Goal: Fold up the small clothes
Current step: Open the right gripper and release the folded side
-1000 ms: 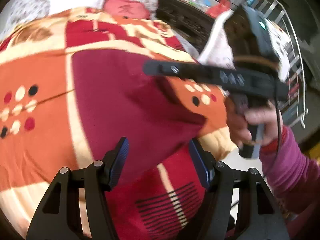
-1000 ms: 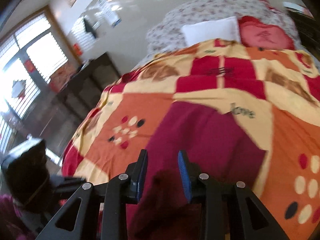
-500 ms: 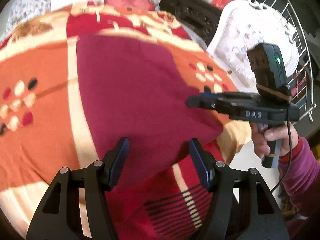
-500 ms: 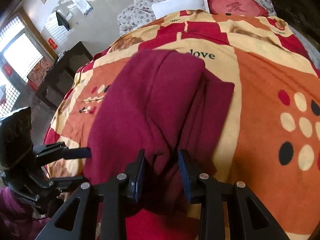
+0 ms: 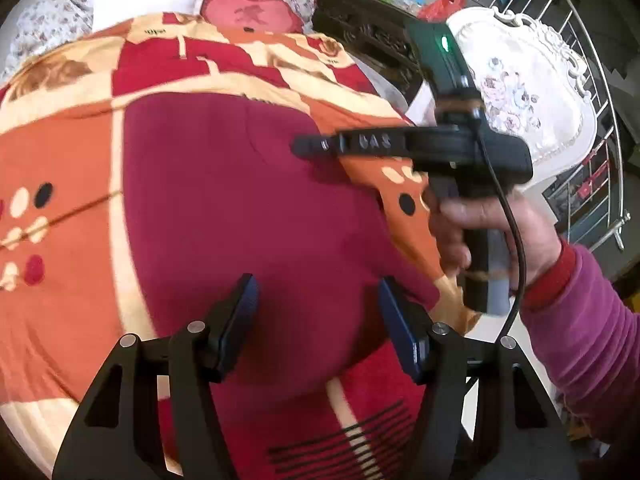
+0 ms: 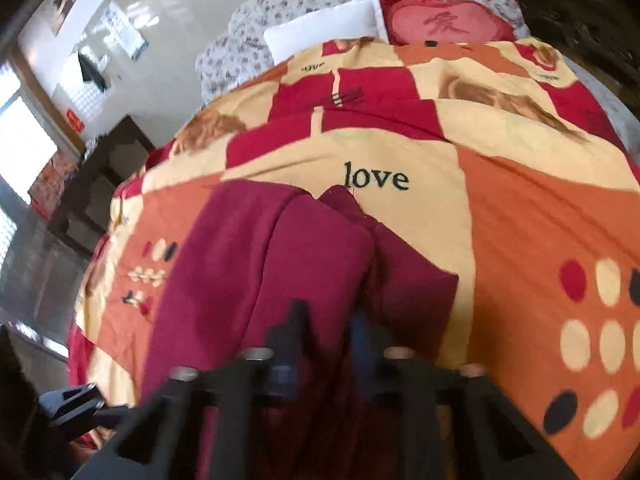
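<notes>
Spread across the bed, a patchwork blanket in orange, cream and red blocks fills both views. "love" is printed on it in black lowercase on a cream band, and a smaller copy of the same word shows near the blanket's far edge. Beyond that edge lie a white pillow and a red heart-shaped cushion bearing a darker Chinese character.

On the blanket, just on the near side of the large "love", lies a maroon garment. It is plain, with no print, and a lengthwise fold or ridge runs down its middle in the right wrist view. Its far tip touches the first letter of the word.

The right gripper is blurred; its jaws are closing to a narrow gap over the garment's near part, with maroon cloth bunched between them. Seen from the left wrist camera, its side carries raised letters that read roughly "DAS", and a hand in a magenta sleeve holds its handle.

The left gripper stands wide apart above the garment's near edge, pinching nothing.
</notes>
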A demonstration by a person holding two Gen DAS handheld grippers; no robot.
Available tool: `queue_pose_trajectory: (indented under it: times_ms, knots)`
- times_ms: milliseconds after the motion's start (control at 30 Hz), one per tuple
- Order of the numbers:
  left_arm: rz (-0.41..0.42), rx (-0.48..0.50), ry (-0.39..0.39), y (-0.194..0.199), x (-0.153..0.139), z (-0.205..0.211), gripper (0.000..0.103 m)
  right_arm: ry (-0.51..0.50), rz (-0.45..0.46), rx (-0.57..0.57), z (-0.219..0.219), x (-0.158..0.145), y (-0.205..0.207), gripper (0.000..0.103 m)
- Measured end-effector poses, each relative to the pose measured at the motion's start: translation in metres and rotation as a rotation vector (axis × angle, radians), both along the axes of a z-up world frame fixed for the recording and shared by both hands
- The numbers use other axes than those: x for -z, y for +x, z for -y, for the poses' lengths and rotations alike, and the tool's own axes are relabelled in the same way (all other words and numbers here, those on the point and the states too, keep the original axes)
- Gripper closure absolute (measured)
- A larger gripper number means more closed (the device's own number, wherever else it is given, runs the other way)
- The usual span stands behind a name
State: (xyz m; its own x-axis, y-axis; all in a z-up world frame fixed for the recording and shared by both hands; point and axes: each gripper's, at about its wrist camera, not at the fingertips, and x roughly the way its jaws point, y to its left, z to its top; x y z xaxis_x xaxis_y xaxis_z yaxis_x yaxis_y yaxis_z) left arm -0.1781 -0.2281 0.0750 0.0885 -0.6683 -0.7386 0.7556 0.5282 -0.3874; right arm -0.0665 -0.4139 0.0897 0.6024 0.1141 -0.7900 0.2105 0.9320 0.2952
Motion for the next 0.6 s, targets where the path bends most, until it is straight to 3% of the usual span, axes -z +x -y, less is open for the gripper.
queue_pose_trajectory:
  times_ms: [67, 133, 233, 433, 600]
  knots:
    - [-0.018, 0.004, -0.009, -0.001, 0.004, 0.004, 0.041, -0.138, 0.013, -0.039, -0.007, -0.011, 0.003, 0.095]
    - [-0.012, 0.012, -0.014, -0.003, 0.008, 0.009, 0.041, -0.203, -0.013, -0.035, -0.004, 0.000, 0.008, 0.095]
    - [0.003, 0.013, -0.008, -0.004, 0.012, 0.016, 0.041, -0.155, -0.033, 0.000, 0.006, 0.022, 0.009, 0.095]
    - [-0.006, 0.004, 0.006, -0.005, 0.010, 0.014, 0.041, -0.120, 0.014, 0.009, 0.003, -0.022, -0.016, 0.095]
    - [0.009, -0.005, 0.013, -0.008, 0.009, 0.013, 0.041, -0.081, 0.089, -0.072, -0.027, -0.054, -0.040, 0.095]
